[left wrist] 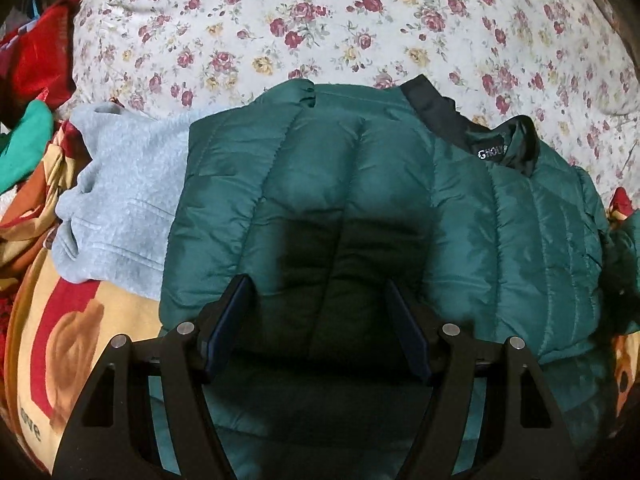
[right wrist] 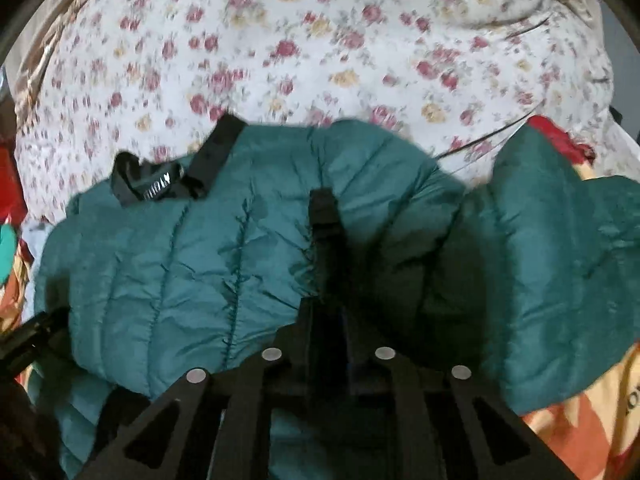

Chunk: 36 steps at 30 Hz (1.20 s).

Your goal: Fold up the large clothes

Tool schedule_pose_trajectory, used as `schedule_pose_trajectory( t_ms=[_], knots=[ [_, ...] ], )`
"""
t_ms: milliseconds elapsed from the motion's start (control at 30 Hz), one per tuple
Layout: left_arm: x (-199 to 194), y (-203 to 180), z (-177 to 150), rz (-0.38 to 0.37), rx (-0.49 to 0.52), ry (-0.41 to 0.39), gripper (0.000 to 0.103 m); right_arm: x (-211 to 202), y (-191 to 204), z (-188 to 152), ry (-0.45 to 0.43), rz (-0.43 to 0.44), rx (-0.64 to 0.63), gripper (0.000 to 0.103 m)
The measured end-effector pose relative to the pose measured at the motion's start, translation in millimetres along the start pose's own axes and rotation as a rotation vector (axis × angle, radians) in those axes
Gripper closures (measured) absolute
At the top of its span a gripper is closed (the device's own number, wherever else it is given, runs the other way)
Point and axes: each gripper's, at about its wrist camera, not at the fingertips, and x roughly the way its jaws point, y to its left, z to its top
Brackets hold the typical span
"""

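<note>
Floral bed [left wrist: 320, 20]: left tongs [left wrist: 318, 300] agape, right tongs [right wrist: 326, 216] pinching jacket [right wrist: 200, 248].

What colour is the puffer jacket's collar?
Black, on the green quilted puffer jacket; its collar shows best in the left wrist view.

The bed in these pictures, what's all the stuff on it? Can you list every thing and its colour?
puffer jacket: one, dark green with a black collar, lying across the middle of the bed.
grey garment: one, light grey and fuzzy, partly under the jacket's left side.
floral sheet: one, white with red and yellow roses, behind the jacket.
patterned blanket: one, cream, red and orange, under the clothes at the near edge.
red cloth: one, bright red, far left.
green cloth: one, bright green, far left below the red one.
left gripper: black, fingers apart, over the jacket.
right gripper: black, fingers together, apparently pinching a jacket fold; this view is blurred.
</note>
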Motion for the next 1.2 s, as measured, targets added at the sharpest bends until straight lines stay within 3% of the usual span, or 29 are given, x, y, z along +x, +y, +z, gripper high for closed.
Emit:
schedule_pose_trajectory(
  t_ms=[67, 133, 333, 500, 633, 767, 1000, 1200],
  knots=[
    [-7, 0, 1, -0.008, -0.004, -0.017, 0.033, -19, 5, 3, -0.054, 0.016, -0.010, 0.035],
    [-14, 1, 3, -0.012, -0.011, -0.040, 0.033, -35, 18, 8, -0.115, 0.046, -0.049, 0.025],
    [-11, -2, 15, 0.001, -0.017, -0.060, 0.033, -15, 69, 16, -0.055, 0.177, -0.175, 0.025],
    [10, -7, 17, 0.036, 0.006, -0.028, 0.032, 33, 78, 14, 0.010, 0.133, -0.151, 0.025],
    [18, -9, 14, 0.044, 0.011, -0.025, 0.026, 64, 71, 7, 0.054, 0.119, -0.136, 0.025],
    [23, -10, 14, 0.050, 0.005, -0.014, 0.024, 59, 76, 10, 0.063, 0.096, -0.170, 0.025],
    [24, -10, 13, 0.059, 0.007, -0.018, 0.024, 0, 69, -9, 0.010, 0.141, -0.182, 0.025],
    [25, -13, 10, 0.072, 0.018, -0.032, 0.021, 40, 57, -30, 0.111, 0.110, -0.158, 0.024]
  ],
)
